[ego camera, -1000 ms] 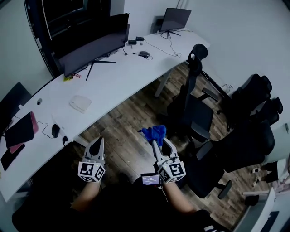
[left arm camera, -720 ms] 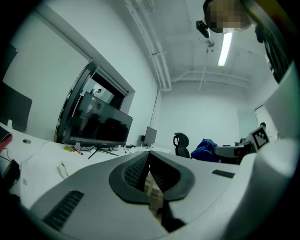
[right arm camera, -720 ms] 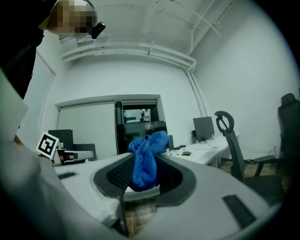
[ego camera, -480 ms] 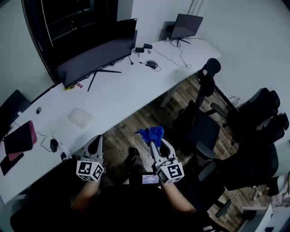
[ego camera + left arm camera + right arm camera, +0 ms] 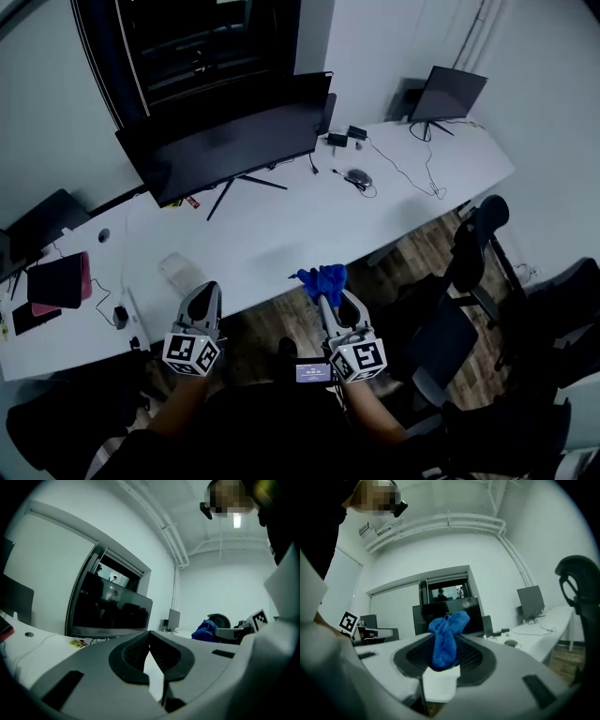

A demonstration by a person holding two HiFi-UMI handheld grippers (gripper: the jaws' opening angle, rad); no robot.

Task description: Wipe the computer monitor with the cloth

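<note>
Head view: right gripper (image 5: pixel 333 298), held fwd, pinches cloth (image 5: pixel 320 278).

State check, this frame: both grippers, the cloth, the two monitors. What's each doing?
left gripper: jaws together, nothing between them.
right gripper: shut on the cloth.
cloth: bunched up, clamped, sticking out past the jaw tips, not yet at a screen.
large monitor: upright on its stand, screen dark.
small monitor: upright at the desk's far end, screen dark.

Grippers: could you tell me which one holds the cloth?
The right gripper: its jaws clamp the blue cloth, while the left gripper is shut on nothing.
</note>
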